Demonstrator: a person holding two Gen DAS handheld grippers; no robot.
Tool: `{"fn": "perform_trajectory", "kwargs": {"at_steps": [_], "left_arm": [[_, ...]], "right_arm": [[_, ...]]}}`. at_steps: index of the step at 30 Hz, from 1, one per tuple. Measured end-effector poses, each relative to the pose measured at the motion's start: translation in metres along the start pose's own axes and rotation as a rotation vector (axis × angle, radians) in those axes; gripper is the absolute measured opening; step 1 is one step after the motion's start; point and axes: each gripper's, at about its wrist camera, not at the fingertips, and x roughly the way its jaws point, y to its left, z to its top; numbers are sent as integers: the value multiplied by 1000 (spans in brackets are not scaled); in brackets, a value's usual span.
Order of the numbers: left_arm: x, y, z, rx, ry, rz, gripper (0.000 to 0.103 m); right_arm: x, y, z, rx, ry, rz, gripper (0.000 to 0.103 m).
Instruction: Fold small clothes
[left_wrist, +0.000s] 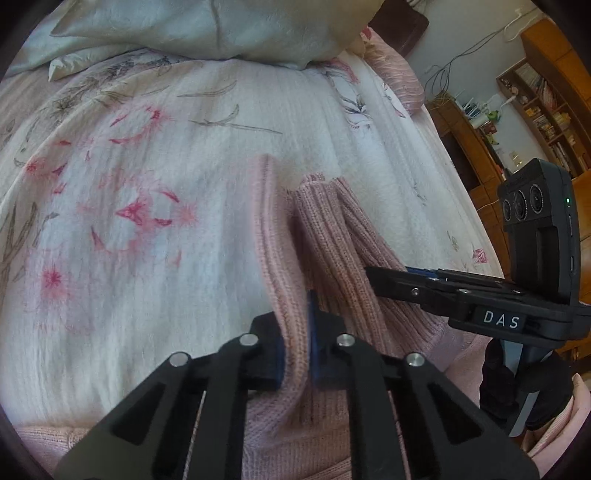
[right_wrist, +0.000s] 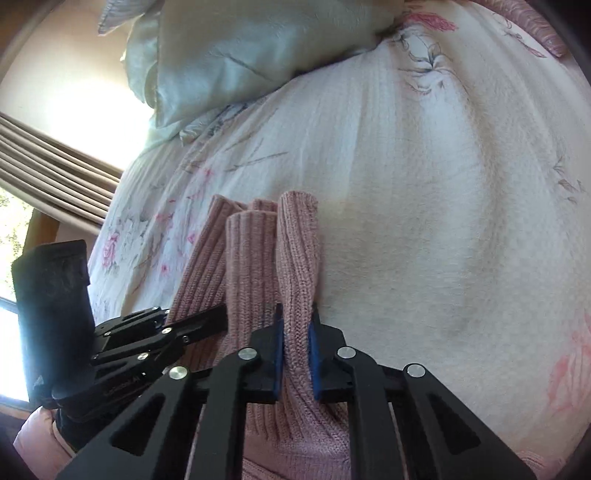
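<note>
On the bed: pink ribbed knit garment (left_wrist: 325, 236), center of both frames, lifted above the floral bedspread (left_wrist: 147, 184).
Left gripper (left_wrist: 295, 350): clenched on one knit fold.
Right gripper (right_wrist: 297, 347): clenched on the neighbouring fold, just beside the left.
Step, as I judge: carrying the pinched edge over for a fold.
Advice: keep both edges level and taut, lower them together, release only when the cloth lies flat.
Upper frame: pale pillow (right_wrist: 240, 48), well apart.

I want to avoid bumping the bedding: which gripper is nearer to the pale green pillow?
Neither is clearly nearer. The left gripper and right gripper both clamp folds of the pink knit sweater side by side, well short of the pillow at the bed's far end.
</note>
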Motion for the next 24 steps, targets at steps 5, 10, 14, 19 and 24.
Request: {"fn": "perform_trajectory", "kwargs": {"at_steps": [5,10,14,19,24], "left_arm": [[-54,-7,-21,35,-126,-129,7],[-110,-33,-73,196,-214,-186,8],[-135,-42,-122,274,-249,-190,8],[-134,-30,-174,314,-180,-147,20],[-126,-8,-216,320,-46,-78,25]], "right_arm": [[-60,16,-27,-77,-146,125,11],[-113,36,-79,-181,-232,194,11],[-130,49,-128,-250,-236,210,11],[-115,52,-187,-326,-124,85,26],[-104,31,-235,-283,-6,47,31]]}}
